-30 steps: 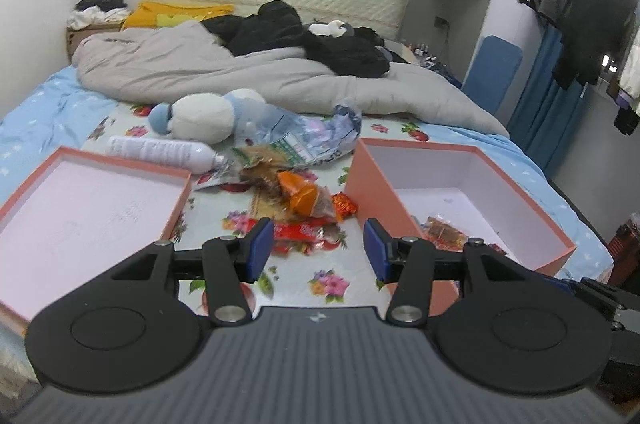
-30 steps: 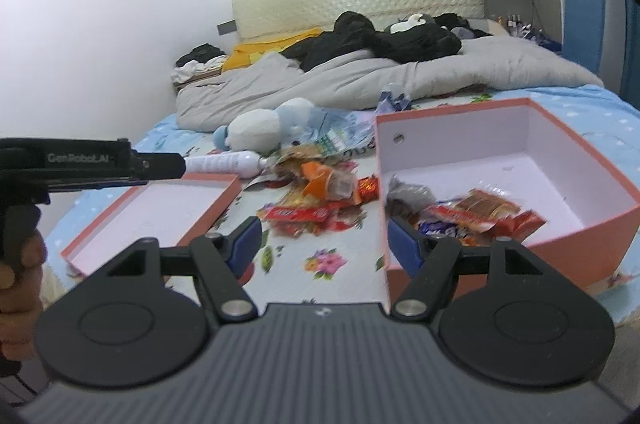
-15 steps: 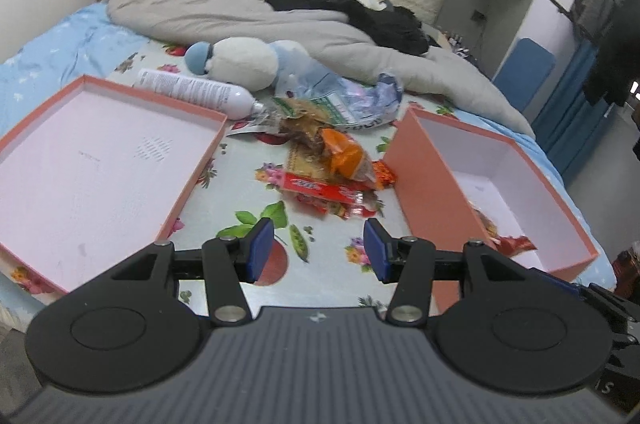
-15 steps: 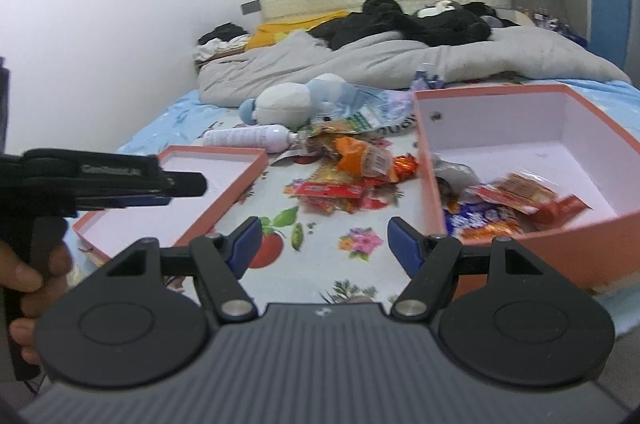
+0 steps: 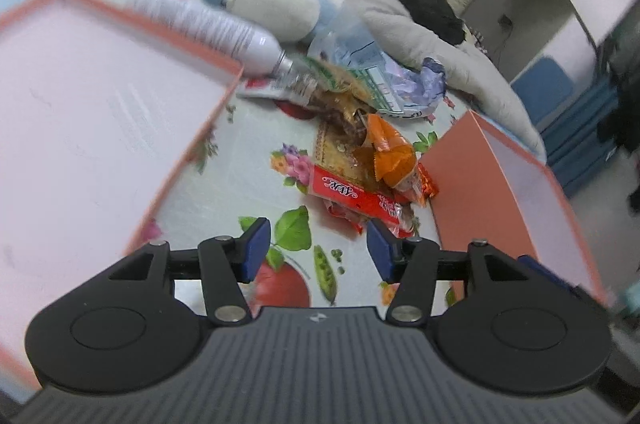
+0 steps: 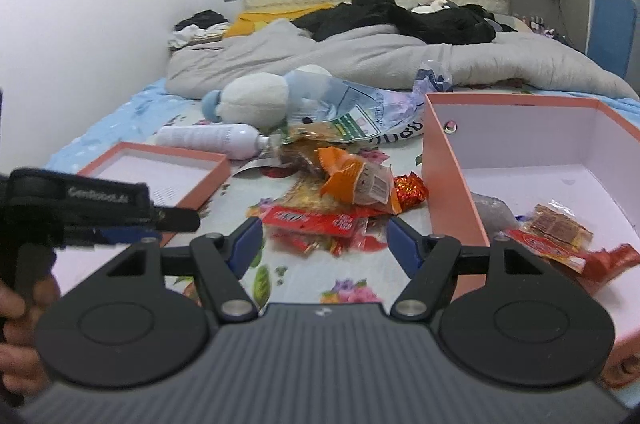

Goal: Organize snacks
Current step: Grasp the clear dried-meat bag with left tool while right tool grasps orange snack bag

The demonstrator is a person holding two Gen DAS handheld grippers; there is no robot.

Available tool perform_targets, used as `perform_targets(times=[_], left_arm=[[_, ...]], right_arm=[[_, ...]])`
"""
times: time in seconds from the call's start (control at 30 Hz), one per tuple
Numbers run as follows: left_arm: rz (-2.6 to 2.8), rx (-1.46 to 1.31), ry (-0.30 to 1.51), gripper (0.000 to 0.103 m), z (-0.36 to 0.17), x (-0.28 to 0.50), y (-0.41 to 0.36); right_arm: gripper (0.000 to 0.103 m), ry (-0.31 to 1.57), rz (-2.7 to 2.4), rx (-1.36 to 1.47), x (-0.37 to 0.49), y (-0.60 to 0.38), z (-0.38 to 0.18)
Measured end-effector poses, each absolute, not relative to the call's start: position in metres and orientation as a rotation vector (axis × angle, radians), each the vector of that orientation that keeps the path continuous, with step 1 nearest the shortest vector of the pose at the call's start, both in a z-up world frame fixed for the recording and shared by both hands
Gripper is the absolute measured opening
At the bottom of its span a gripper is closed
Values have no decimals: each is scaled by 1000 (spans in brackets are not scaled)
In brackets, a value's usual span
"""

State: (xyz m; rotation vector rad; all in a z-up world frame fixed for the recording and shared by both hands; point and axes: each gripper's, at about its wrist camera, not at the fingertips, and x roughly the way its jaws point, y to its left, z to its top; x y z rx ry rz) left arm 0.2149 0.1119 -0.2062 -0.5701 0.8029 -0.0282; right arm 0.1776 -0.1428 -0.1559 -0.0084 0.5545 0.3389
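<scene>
A pile of snack packets lies on the flowered sheet between two boxes: a long red packet (image 5: 352, 198) (image 6: 316, 222), an orange packet (image 5: 390, 154) (image 6: 352, 178) and a small red foil sweet (image 6: 409, 189). The deep orange box (image 5: 500, 192) (image 6: 448, 184) on the right holds several snacks (image 6: 556, 232). The shallow orange lid (image 5: 100, 128) (image 6: 160, 168) lies on the left. My left gripper (image 5: 318, 250) is open and empty, just short of the red packet. My right gripper (image 6: 325, 242) is open and empty, close above the same pile.
A white spray bottle (image 5: 208, 28) (image 6: 208, 140), a plush toy (image 5: 272, 4) (image 6: 256, 100) and a crumpled plastic bag (image 5: 384, 80) (image 6: 360, 112) lie behind the pile. A grey duvet (image 6: 360, 60) and dark clothes (image 6: 420, 20) cover the far bed.
Both grippers have moved forward and down toward the snack pile. The left view has tilted steeply downward. Both stay open.
</scene>
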Motion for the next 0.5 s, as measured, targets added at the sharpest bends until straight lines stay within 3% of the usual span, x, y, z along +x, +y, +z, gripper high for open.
perform_targets(times=[0.5], left_arm=[[-61, -917, 837, 57, -286, 289, 133]], right_arm=[[70, 632, 297, 6, 272, -122, -193]])
